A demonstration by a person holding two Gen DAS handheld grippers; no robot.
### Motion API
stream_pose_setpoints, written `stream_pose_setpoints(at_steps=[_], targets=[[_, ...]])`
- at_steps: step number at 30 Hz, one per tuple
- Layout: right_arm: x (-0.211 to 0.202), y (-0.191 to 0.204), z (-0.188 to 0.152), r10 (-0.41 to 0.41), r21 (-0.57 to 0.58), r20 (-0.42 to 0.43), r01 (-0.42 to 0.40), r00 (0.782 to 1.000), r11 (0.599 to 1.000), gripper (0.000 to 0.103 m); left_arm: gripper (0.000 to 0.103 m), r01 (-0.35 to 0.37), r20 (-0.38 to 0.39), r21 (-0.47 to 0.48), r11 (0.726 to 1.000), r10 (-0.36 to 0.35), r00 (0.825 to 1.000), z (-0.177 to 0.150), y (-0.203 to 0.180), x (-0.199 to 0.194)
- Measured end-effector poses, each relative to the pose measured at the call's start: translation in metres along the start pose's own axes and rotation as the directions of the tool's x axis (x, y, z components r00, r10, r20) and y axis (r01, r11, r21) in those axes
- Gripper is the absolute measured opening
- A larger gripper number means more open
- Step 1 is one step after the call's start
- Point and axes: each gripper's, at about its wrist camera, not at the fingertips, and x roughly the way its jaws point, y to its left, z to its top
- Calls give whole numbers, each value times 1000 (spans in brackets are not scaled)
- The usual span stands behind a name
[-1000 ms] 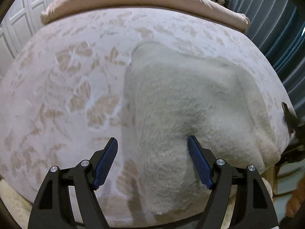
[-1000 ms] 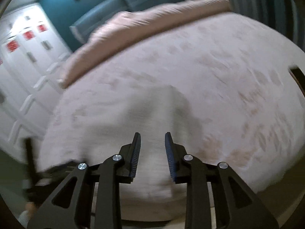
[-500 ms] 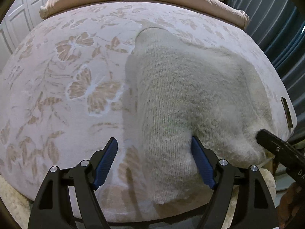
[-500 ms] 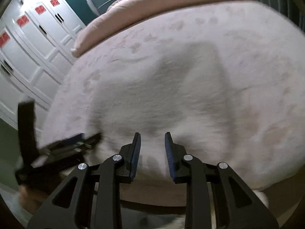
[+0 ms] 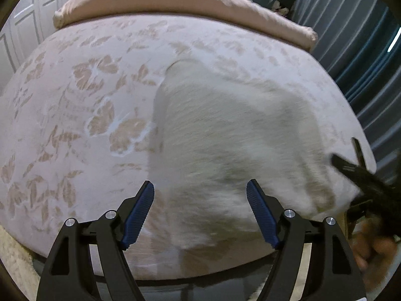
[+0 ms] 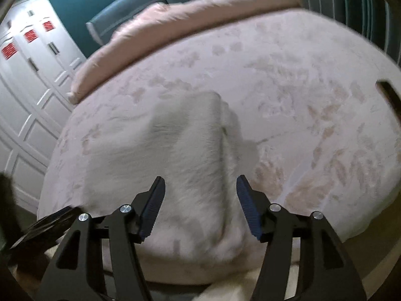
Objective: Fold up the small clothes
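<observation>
A cream knitted garment [image 5: 225, 135] lies spread on a pink bed cover with a butterfly and leaf print [image 5: 75, 105]; its near edge reaches the bed's front edge. My left gripper [image 5: 200, 200] is open and empty, just above the garment's near left part. In the right wrist view the same garment [image 6: 175, 150] lies in front of my right gripper [image 6: 200, 198], which is open and empty over its near right edge. The right gripper also shows as a dark blurred shape at the right edge of the left wrist view [image 5: 361, 175].
A rolled pink duvet [image 5: 175, 2] lies along the far side of the bed. White panelled wardrobe doors [image 6: 27, 80] stand on the left. Blue-grey curtains [image 5: 351, 37] hang on the right. A small dark flat object [image 6: 389, 95] lies on the bed's right side.
My right gripper has opened from nearly shut to wide open and shifted over the garment's right edge. My left gripper stays open and has drawn back slightly.
</observation>
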Motion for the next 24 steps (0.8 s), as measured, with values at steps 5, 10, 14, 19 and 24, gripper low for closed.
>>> stream_pose_setpoints(at_steps=[5,10,14,19,24], targets=[[46,9,14,-8,-36,-97,5,995,999,21,73,-1,9,60,998,0,1000,7,-25,0],[-18,26,32,146,-77,96,-139,985,987,18,73,-18,-5,67,998,19,1000,6,-29,8],[55,5,14,-39,-82,-91,31,995,996,22,73,-47,-16,72,996,48,999,3,-26,17],[24,1,11,24,10,-18,-24,1000,1000,24,73,-100,-29,85,991,103,994,-1,-21,27],[-23,8,-16,48,-25,35,-47,998,999,24,77,-109,-50,54,993,112,992,-7,-8,34]])
